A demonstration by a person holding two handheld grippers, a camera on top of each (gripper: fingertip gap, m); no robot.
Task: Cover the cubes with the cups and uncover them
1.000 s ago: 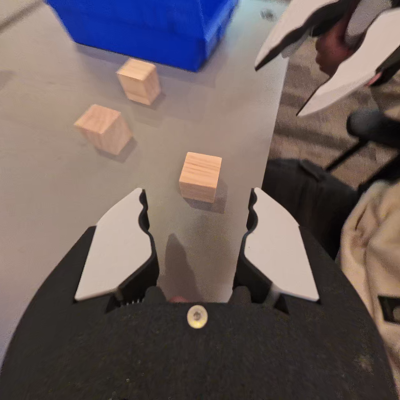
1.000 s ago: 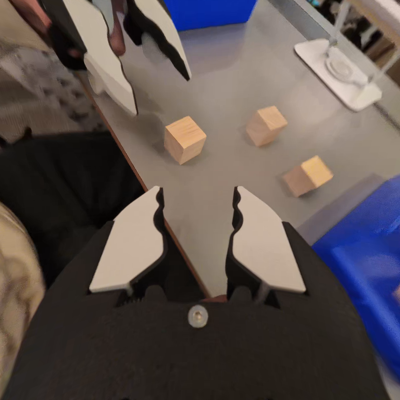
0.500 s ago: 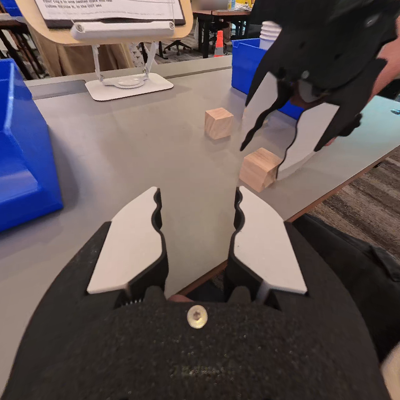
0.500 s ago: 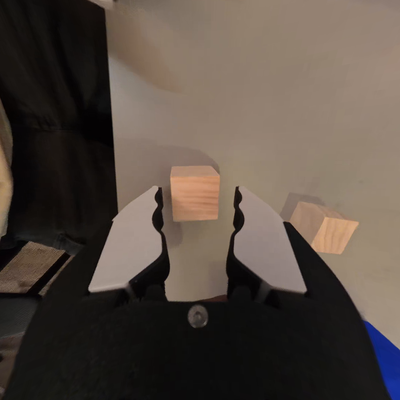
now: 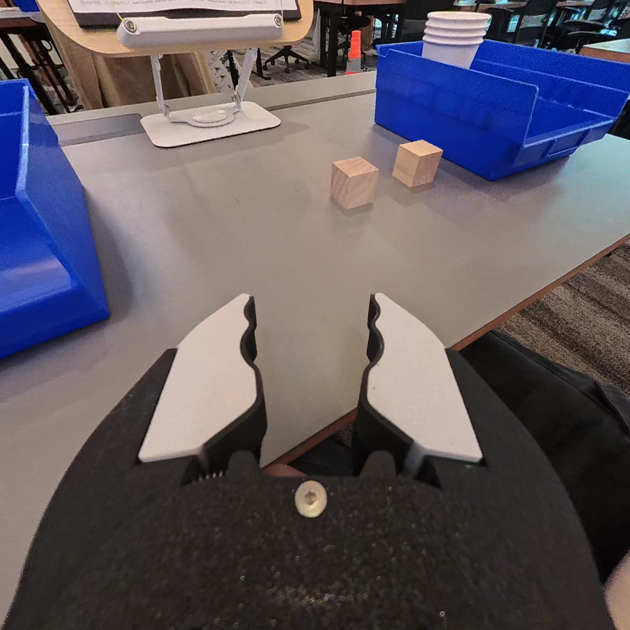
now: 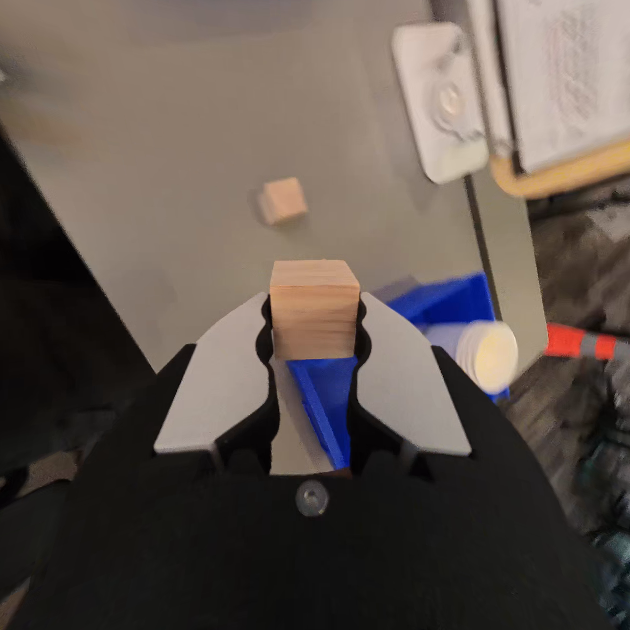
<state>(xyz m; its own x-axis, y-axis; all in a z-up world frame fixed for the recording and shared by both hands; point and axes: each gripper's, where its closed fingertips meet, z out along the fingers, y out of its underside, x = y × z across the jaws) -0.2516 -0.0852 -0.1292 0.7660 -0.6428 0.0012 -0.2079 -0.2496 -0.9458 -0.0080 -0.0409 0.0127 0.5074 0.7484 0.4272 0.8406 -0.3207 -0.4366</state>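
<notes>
In the left wrist view two wooden cubes, one nearer and one farther right, sit on the grey table ahead of me. A stack of white paper cups stands in the blue bin at the far right. My left gripper is open and empty over the table's near edge. My right gripper is shut on a third wooden cube and holds it high above the table. Below it lie another cube, blurred, and the cup stack in the blue bin.
A second blue bin stands at the left of the table. A white stand with a wooden clipboard is at the back, also in the right wrist view. The table's front edge runs diagonally, with carpet and dark clothing beyond it.
My right gripper closed on the cube that sat between its fingers and lifted it high above the table. The right gripper has left the left wrist view, which has swung slightly.
</notes>
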